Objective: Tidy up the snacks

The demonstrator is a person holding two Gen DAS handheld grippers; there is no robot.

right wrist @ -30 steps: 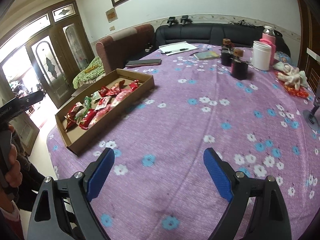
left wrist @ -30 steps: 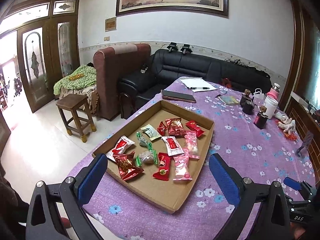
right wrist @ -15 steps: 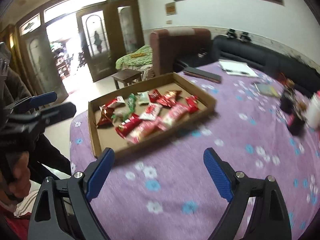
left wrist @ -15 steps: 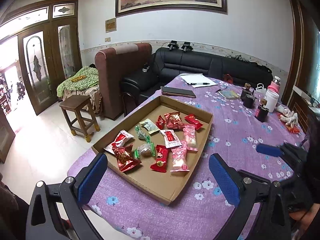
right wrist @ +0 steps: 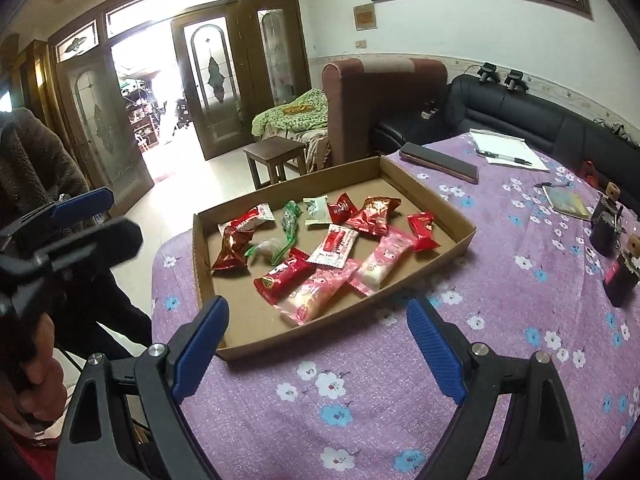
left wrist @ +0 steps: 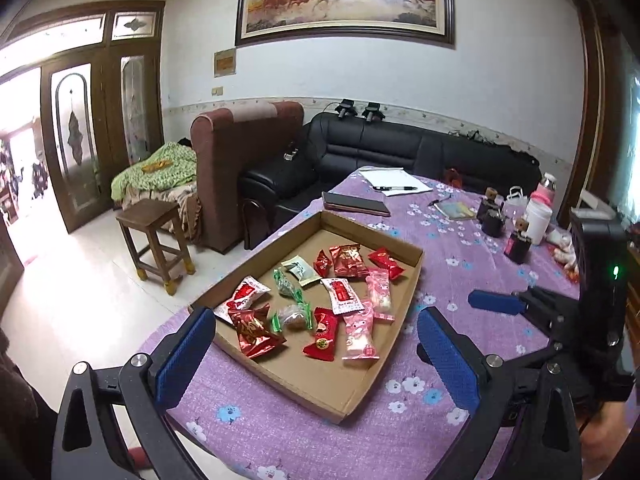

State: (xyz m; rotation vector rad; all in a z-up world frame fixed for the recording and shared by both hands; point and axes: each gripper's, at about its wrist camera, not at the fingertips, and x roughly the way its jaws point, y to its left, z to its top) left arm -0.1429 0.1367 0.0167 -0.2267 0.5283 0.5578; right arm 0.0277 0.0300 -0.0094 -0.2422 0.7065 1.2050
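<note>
A shallow cardboard tray lies on the purple flowered tablecloth and holds several wrapped snacks. Among them are red packets, pink packets, green-wrapped sweets and a white-and-red packet. My left gripper hovers open at the tray's near edge, with nothing between its blue pads. My right gripper is open too, over the tray's right-hand long side; its fingers hold nothing. From the left wrist view its blue pad shows at the right. The left gripper's blue pad shows at the far left of the right wrist view.
Beyond the tray lie a dark flat case and a notepad with a pen. Dark bottles and a white cup stand at the right. A wooden stool and sofas stand past the table's left edge.
The right gripper has swung left from bare tablecloth to face the tray, and has come into the left wrist view at the right. The left gripper has barely moved.
</note>
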